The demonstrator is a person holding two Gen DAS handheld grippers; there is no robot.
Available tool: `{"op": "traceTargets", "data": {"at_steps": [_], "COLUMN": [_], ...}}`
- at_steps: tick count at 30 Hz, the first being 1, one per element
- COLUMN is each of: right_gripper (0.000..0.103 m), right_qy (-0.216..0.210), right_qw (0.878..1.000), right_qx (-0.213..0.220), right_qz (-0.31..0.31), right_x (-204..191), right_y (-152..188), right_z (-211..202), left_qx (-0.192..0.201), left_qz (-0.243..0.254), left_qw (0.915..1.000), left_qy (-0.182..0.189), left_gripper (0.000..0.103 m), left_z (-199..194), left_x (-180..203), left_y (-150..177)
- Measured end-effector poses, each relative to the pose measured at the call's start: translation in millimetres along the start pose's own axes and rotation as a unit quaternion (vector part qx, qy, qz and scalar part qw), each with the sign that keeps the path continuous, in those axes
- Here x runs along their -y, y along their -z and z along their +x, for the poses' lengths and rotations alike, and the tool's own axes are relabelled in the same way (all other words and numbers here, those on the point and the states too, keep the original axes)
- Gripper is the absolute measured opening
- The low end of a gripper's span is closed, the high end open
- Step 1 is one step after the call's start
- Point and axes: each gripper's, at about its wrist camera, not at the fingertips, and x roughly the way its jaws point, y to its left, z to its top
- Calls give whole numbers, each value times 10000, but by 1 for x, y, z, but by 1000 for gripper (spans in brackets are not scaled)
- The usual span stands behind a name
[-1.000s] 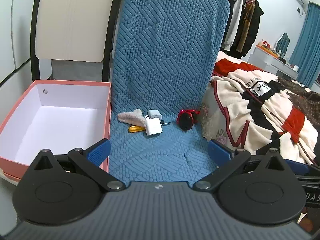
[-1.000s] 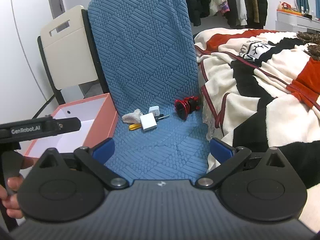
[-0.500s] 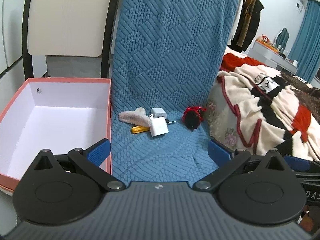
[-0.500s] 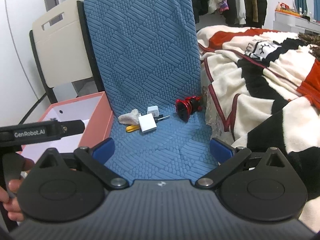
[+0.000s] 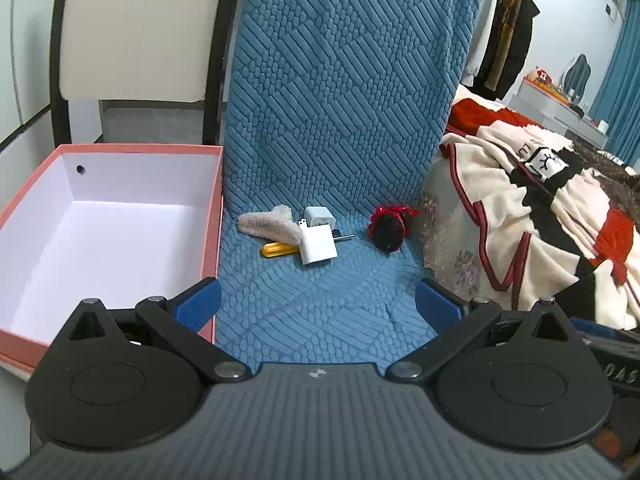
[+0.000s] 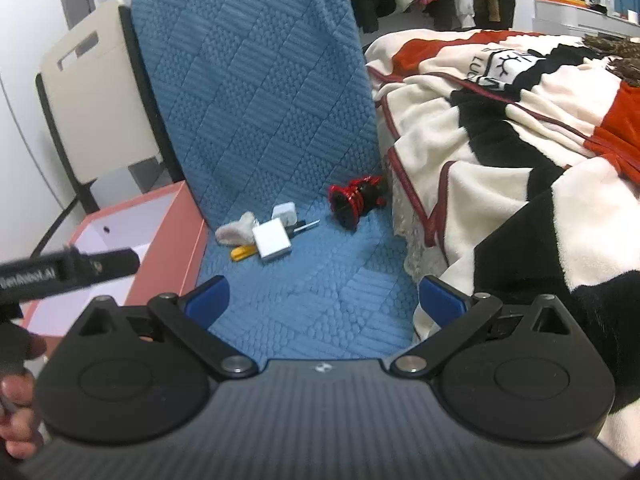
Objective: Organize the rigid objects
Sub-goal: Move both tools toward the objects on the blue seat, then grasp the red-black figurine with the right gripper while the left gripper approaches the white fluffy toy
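Note:
On the blue quilted chair seat (image 5: 320, 304) lie a large white charger block (image 5: 318, 245), a smaller white charger (image 5: 317, 215), a yellow-handled screwdriver (image 5: 278, 249), a fuzzy beige piece (image 5: 268, 227) and a red-and-black round item (image 5: 388, 229). They also show in the right wrist view: charger block (image 6: 272, 243), red-and-black item (image 6: 354, 200). An open pink box (image 5: 100, 236) with a white inside stands left of the seat. My left gripper (image 5: 318, 306) is open and empty, short of the objects. My right gripper (image 6: 324, 298) is open and empty too.
A bed with a cream, black and red blanket (image 6: 520, 120) borders the seat on the right. A cream chair back (image 5: 136, 28) stands behind the box. Clothes hang on a rack (image 5: 504, 28) at the back. The left tool's body (image 6: 68, 272) crosses the right view's left edge.
Both grippers have moved forward toward the chair seat; the objects appear larger and nearer. Both stay open. Nothing on the seat has moved.

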Motion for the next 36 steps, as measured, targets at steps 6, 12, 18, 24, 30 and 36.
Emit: {"op": "traceTargets", "data": {"at_steps": [6,12,18,24,30,36], "right_gripper": [103,103,103,103,103,103], "right_qy": [-5,68,74,167,68,122], "right_qw": [9997,9997,9996,9985,9975,9964], "right_qx": [184,223,229,349,346,389], "right_qz": [140,75,148,397,615,745], "right_x": [8,11,16,23,26,25], "right_y": [2,1,0,-6,-16,-22], "right_z": [16,40,68,86,105,127], "left_qx": [47,12,-50,42,137,184], "left_qz": [-62,37,-3,-108,-28,68], "left_qw": [10000,10000,9999,9998,9992,9992], "left_qy": [-17,-14,-88,-145,-367,-344], "left_gripper": [103,103,103,103,103,103], "left_z": [26,56,89,116,143,166], "left_x": [-2,0,-7,-10,-7,-7], "left_y": [-8,-12,-12,-19,-26,-30]}}
